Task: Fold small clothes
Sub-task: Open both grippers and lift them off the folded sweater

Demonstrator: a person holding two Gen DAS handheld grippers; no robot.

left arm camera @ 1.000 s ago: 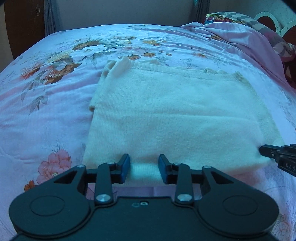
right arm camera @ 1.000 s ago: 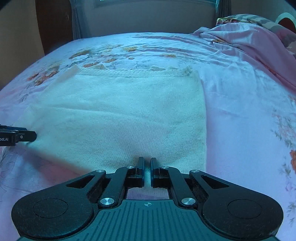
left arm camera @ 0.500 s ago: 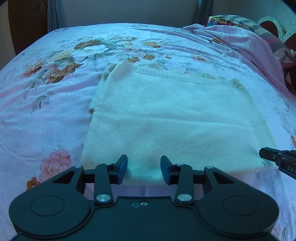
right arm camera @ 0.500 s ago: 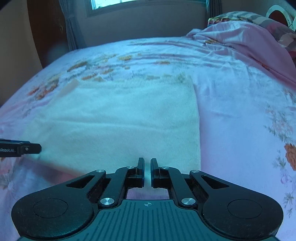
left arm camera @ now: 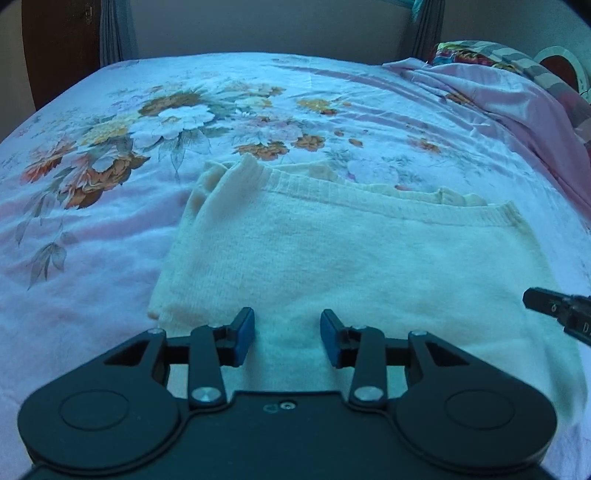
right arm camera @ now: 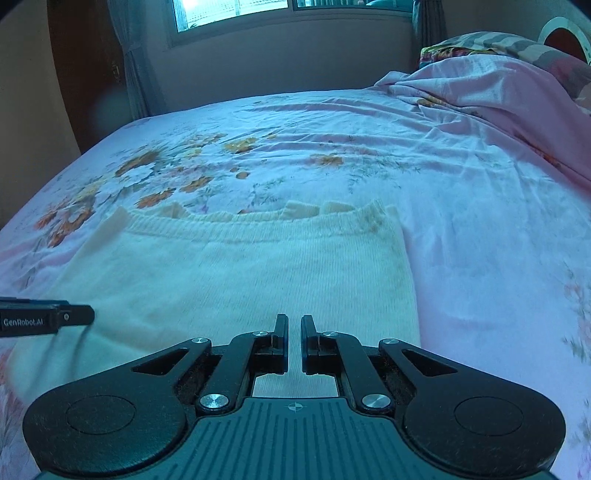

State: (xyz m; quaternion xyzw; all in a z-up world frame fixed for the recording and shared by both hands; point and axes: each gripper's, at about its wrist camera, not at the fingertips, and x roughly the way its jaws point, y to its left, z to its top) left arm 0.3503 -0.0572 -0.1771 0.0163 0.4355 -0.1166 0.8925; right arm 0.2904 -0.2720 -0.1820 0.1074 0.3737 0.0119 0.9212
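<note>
Cool bluish daylight pours in from the window (right arm camera: 236,14) ahead. Fisheye bends the edges, corners go dark, and the near cloth smears slightly.

Both grippers are pulling back over the cream sweater (left arm camera: 354,266), so more of the flowered bed sheet (right arm camera: 332,125) and the window (right arm camera: 236,14) are showing now. The left gripper (left arm camera: 287,334) has just been opening its jaws wider, with nothing pinched between them. The sweater's near edge is slipping under both grippers.
</note>
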